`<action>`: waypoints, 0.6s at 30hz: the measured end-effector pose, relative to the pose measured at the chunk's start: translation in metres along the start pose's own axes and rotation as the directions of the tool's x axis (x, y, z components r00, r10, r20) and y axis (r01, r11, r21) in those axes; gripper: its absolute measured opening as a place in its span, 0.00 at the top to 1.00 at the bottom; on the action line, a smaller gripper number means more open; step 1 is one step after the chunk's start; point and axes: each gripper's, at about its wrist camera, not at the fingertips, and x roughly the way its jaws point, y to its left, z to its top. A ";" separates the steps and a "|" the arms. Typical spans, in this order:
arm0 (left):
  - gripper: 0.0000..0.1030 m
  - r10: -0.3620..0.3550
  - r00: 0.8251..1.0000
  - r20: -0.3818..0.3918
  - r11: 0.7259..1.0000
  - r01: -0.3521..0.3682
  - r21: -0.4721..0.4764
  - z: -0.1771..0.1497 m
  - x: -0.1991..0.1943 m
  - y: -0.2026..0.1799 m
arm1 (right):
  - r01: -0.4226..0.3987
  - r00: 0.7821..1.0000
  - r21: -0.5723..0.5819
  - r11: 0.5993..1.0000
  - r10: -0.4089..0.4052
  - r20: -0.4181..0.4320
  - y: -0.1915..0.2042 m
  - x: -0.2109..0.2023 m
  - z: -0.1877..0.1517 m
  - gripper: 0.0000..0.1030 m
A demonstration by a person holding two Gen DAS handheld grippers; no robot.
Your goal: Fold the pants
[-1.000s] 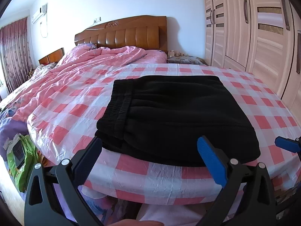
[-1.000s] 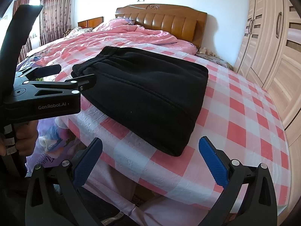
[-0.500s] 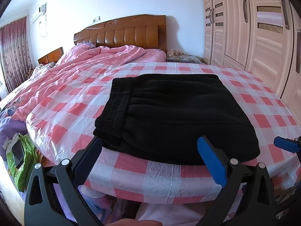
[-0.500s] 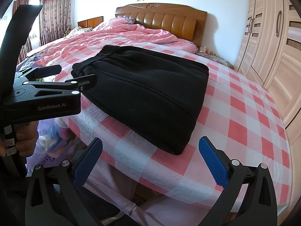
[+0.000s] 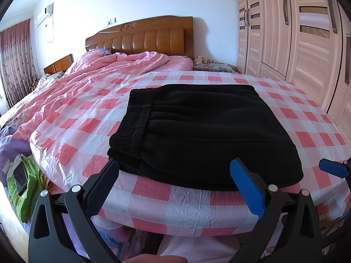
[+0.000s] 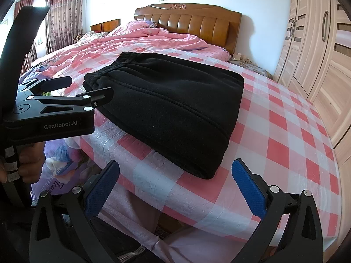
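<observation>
**Folded pants at the foot of the bed, both grippers empty**

Showing 1 pair of black pants [image 5: 204, 135], folded into a compact rectangle and lying flat on the pink-and-white checked plastic sheet [image 5: 307, 114] that covers the near part of the bed [image 5: 140, 37]. The elastic waistband faces the left side; the near folded edge lies close to the sheet's front rim. The left gripper [image 5: 175, 188] sits just in front of that edge, jaws spread wide with nothing between them, the left fingertip close to the waistband corner; contact cannot be told. The right gripper [image 6: 177, 188] sits off the pants' near right corner, jaws likewise wide apart and empty. In the right wrist view the left gripper's body carries the only legible writing, "GenRobot.AI" [image 6: 60, 126], and a hand [image 6: 28, 164] grips its handle, which bears small white labels too blurred to read. Counted: 2 grippers, 1 garment, 1 pink quilt [image 5: 92, 81], 1 wooden headboard, 1 wardrobe [image 5: 307, 32] along the right wall.
</observation>
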 end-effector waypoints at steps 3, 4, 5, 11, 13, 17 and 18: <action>0.02 0.000 1.000 0.000 1.000 0.000 0.000 0.000 0.000 0.000 | -0.001 1.000 0.001 1.000 0.001 0.001 0.001 0.000 -0.001 0.04; 0.02 0.000 1.000 0.000 1.000 0.000 0.000 0.000 0.000 0.000 | -0.001 1.000 0.001 1.000 0.001 0.000 0.001 0.000 -0.001 0.04; 0.02 0.000 1.000 0.000 1.000 0.000 0.000 0.000 0.000 0.000 | -0.001 1.000 0.002 1.000 0.001 0.000 0.002 0.000 -0.002 0.04; 0.02 0.000 1.000 -0.001 1.000 0.000 -0.001 0.001 0.000 0.000 | -0.002 1.000 0.003 1.000 0.002 0.000 0.003 0.000 -0.003 0.04; 0.02 -0.001 1.000 -0.002 1.000 0.001 -0.002 0.000 0.001 0.000 | -0.002 1.000 0.003 1.000 0.002 -0.001 0.002 0.000 -0.002 0.04; 0.02 -0.003 1.000 -0.005 1.000 0.003 -0.004 -0.004 0.001 0.001 | -0.002 1.000 0.005 1.000 0.002 -0.001 0.003 0.000 -0.003 0.04; 0.02 -0.003 1.000 -0.005 1.000 0.003 -0.003 -0.004 0.001 0.002 | -0.003 1.000 0.006 1.000 0.003 -0.001 0.003 0.000 -0.003 0.04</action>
